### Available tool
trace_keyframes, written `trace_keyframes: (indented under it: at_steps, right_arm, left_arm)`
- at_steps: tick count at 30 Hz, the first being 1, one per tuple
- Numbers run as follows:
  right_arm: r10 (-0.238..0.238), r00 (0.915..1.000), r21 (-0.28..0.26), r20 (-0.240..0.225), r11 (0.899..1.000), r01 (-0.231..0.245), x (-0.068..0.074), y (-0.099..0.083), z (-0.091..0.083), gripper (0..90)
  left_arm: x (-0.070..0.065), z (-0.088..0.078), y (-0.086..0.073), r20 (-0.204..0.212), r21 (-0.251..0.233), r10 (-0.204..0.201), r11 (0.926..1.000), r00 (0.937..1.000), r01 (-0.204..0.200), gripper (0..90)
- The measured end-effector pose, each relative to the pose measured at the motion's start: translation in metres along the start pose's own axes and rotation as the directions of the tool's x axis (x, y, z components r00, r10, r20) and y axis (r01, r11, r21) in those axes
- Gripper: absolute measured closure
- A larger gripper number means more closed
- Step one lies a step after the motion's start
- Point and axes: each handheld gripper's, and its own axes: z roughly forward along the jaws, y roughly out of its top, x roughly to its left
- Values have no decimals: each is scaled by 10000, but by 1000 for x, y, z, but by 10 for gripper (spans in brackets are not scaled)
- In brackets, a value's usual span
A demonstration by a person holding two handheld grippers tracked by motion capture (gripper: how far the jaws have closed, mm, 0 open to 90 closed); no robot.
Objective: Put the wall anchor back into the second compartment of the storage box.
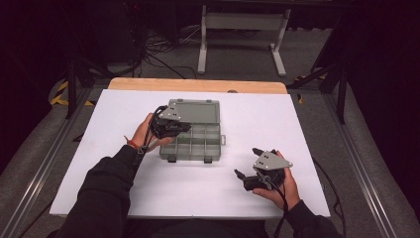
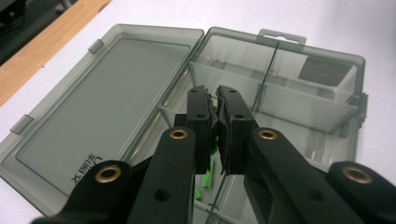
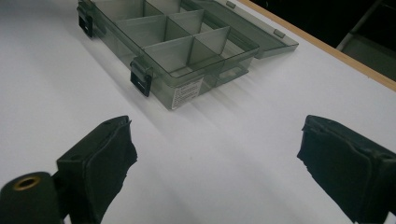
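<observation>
A clear grey compartment box (image 1: 190, 148) lies open in the middle of the white board, its lid (image 1: 195, 110) folded back flat. My left gripper (image 1: 184, 128) hangs over the box's left compartments. In the left gripper view my left gripper (image 2: 217, 93) is shut on a thin green piece (image 2: 206, 178), just above a compartment of the box (image 2: 327, 53) beside the lid (image 2: 93, 107). My right gripper (image 1: 246, 161) rests near the front right of the board. It stands open (image 3: 217, 140) over bare board, with the box (image 3: 210, 70) farther off.
The white board (image 1: 297, 124) lies on a wooden table whose far edge (image 1: 198, 85) shows behind it. Metal rails run along both sides. A white table frame (image 1: 242, 22) and cables lie on the floor beyond.
</observation>
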Motion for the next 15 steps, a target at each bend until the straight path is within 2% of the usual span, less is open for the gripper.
trace_keyframes:
  at_steps: [5, 11, 15]
  right_arm:
    - [19, 10000, 22, -13, 10000, -19, 0, 0, 0, 101]
    - [-12, 10000, -9, -18, 10000, 12, 0, 0, 0, 101]
    - [-20, 10000, -18, -31, 10000, 19, 0, 0, 0, 101]
  left_arm:
    - [3, 5, -3, 29, 147, -145, 9998, 9999, 145, 844]
    - [3, 9, -4, -43, 380, -105, 9992, 9999, 106, 843]
    - [4, 10, -5, 26, 337, -180, 9993, 9998, 179, 843]
